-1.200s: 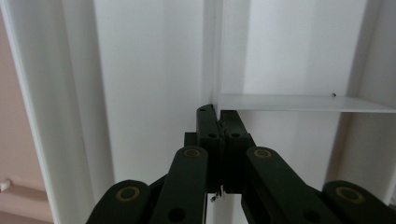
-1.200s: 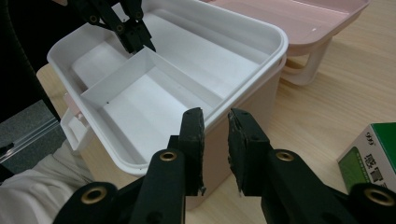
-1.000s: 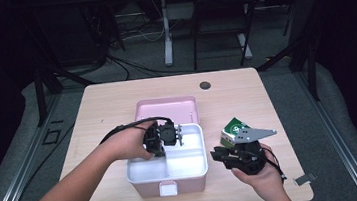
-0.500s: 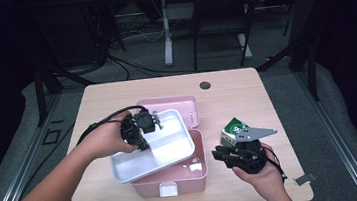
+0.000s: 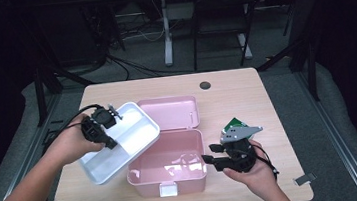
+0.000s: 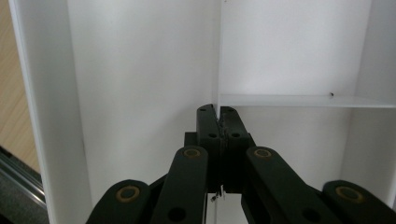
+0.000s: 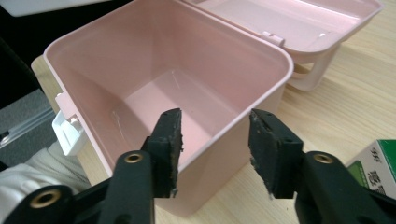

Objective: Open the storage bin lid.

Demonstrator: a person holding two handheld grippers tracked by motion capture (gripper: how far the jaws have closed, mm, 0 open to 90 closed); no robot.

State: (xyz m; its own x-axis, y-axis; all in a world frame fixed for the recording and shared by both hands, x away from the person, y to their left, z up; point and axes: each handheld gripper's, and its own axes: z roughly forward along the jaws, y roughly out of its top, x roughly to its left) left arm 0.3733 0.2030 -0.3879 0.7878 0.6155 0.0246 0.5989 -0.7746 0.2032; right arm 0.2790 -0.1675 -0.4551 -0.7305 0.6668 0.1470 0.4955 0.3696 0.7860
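My left gripper is shut on the middle divider of a white tray insert and holds it tilted above the table's left side, clear of the pink box. In the left gripper view the jaws of the left gripper pinch the thin divider wall. The pink box stands open with nothing inside, its lid lying back. My right gripper is at the box's right wall. Its jaws have just been opening, and in the right gripper view the right gripper straddles the box rim without pressing on it.
A green and white carton lies on the wooden table just behind my right hand. The box's white latch faces the near table edge. A dark round grommet sits near the far edge.
The white tray has been lifted out of the pink box and carried left, tilting as it went. The right gripper's jaws have spread apart beside the box wall.
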